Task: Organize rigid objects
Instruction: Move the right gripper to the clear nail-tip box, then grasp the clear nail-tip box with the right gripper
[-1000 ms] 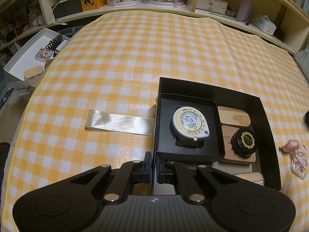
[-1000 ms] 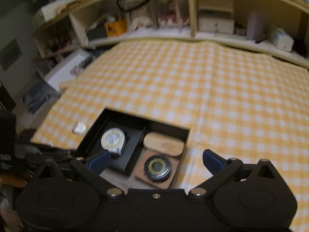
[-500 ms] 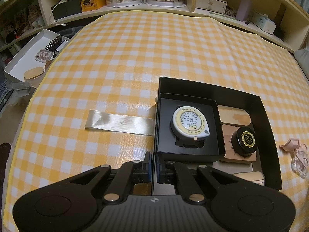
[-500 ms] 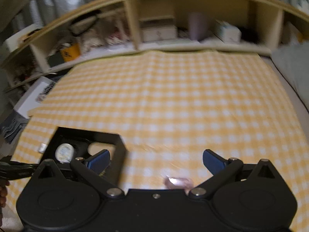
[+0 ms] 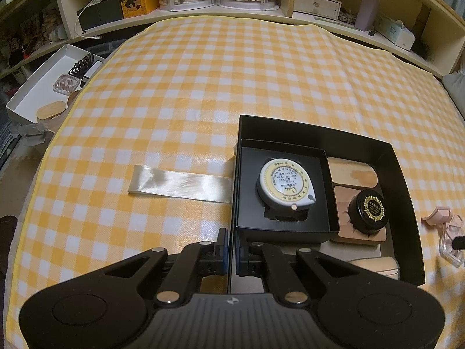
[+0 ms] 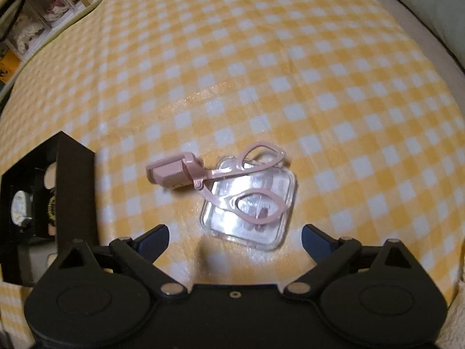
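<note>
A black box [image 5: 314, 129] sits on the yellow checked cloth. Inside it are a smaller black tray with a white tape measure [image 5: 283, 184], wooden pieces [image 5: 351, 171] and a small black jar [image 5: 370, 210]. My left gripper [image 5: 230, 245] is shut on the box's near left wall. A pink eyelash curler [image 6: 215, 174] lies across a clear square case [image 6: 252, 206] on the cloth right of the box [image 6: 75, 180]. My right gripper [image 6: 234, 237] is open and empty, just in front of the case. The curler also shows in the left wrist view [image 5: 437, 216].
A pale satin ribbon [image 5: 180, 184] runs left from the box. A white tray [image 5: 43, 87] with a comb and small items sits off the cloth's left edge. Shelves [image 5: 232, 0] with boxes and ornaments line the far side.
My right gripper has swung right from over the box and dropped low over the curler and clear case. My left gripper and the box have not moved.
</note>
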`<state>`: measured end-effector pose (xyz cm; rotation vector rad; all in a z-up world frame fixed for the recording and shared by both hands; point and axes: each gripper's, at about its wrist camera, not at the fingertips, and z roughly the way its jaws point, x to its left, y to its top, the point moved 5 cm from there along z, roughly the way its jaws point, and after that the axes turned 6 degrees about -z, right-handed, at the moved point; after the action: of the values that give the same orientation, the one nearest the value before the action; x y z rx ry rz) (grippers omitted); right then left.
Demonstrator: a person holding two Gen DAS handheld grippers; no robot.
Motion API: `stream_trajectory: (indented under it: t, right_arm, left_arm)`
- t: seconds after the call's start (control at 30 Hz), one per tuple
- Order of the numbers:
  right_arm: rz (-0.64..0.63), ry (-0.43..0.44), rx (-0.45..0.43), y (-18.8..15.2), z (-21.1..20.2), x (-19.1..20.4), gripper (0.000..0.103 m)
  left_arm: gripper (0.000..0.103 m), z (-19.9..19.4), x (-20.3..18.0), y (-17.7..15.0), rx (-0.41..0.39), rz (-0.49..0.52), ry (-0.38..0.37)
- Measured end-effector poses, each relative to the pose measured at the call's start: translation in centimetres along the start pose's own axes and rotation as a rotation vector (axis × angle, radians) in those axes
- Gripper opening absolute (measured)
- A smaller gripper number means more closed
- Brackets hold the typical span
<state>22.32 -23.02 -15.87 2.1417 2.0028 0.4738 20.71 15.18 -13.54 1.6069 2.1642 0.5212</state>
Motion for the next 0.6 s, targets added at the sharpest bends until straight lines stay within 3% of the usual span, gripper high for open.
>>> stream_trajectory:
  t: [0.33, 0.6]
  right_arm:
    - [-0.106, -0.167, -0.02, 0.6, 3.6, 1.8, 0.085]
    - [-0.102, -0.158, -0.039, 1.3, 4.7, 0.9, 0.08]
  left_arm:
    - [0.005, 0.0, 0.0, 0.0, 0.001, 0.001, 0.001]
    - [0.005, 0.0, 0.0, 0.0, 0.0, 0.001, 0.001]
